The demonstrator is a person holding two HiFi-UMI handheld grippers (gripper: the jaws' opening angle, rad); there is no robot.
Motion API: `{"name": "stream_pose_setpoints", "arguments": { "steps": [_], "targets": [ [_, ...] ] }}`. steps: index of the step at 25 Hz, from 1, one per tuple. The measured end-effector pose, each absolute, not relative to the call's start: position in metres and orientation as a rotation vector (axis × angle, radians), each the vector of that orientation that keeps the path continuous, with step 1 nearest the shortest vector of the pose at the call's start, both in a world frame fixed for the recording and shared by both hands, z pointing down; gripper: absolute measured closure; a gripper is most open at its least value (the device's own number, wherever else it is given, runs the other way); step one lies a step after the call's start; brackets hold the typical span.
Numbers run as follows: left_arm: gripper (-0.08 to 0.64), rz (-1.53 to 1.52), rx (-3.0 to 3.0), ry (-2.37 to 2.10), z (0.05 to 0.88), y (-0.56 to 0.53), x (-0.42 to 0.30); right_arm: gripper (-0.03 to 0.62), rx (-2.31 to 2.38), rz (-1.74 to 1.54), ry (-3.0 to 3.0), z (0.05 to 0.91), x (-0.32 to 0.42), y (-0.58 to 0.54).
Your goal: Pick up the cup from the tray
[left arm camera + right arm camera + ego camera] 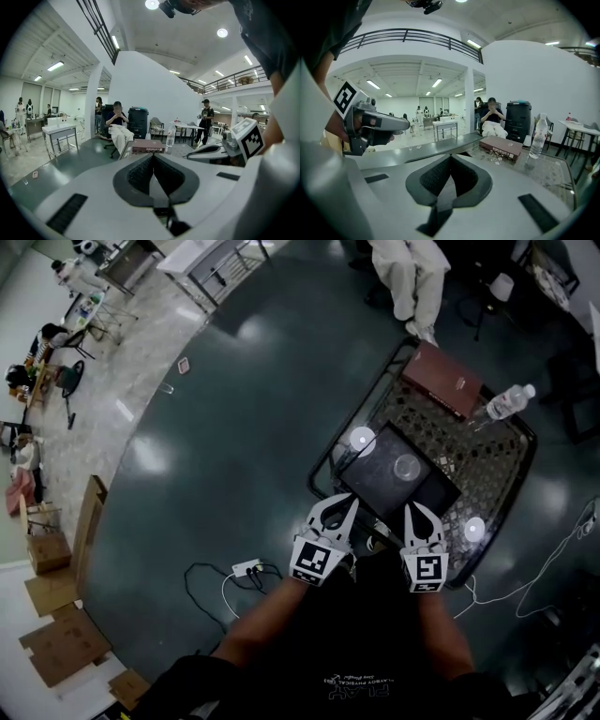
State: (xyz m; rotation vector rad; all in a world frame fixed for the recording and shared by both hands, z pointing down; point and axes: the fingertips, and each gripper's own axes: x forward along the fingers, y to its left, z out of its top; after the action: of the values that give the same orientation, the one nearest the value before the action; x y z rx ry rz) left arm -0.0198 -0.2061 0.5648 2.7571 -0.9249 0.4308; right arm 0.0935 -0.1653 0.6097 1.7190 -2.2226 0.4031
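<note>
I hold the left gripper [339, 512] and right gripper [420, 517] side by side at the near edge of the black tray [380, 481], tipped slightly down. Both have their jaws pressed together on nothing. The clear cup [407, 467] stands near the tray's middle. The tray lies on a glass-topped table [489, 460]. Beyond the tray are a maroon box [441, 379] and a water bottle [507, 402], and a glossy dark floor [234, 427] surrounds the table.

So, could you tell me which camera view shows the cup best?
The head view: the clear cup stands in plain sight on the dark tray, seen from above. Neither gripper view shows the cup at all.
</note>
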Motion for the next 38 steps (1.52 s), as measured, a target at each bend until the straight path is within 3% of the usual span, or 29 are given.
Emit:
{"name": "stream_pose_setpoints", "arguments": {
  "steps": [14,25,33,38],
  "targets": [
    [0.551,0.494,2.692,-0.935,0.587,-0.21,-0.011,0.577,1.719,0.442,-2.223,0.632,0.109,-0.186],
    [0.551,0.533,2.686,-0.941,0.595,-0.215,-0.013,0.301,1.71,0.505,-2.138,0.659,0.118,-0.206],
    [0.551,0.538,2.663,-0.975,0.6,-0.217,-0.021,0.18,1.666,0.604,-2.1,0.691,0.117,-0.226],
    [0.551,0.555,2.646,-0.993,0.605,-0.219,-0.025,0.164,1.598,0.683,-2.072,0.715,0.116,-0.235]
  ]
}}
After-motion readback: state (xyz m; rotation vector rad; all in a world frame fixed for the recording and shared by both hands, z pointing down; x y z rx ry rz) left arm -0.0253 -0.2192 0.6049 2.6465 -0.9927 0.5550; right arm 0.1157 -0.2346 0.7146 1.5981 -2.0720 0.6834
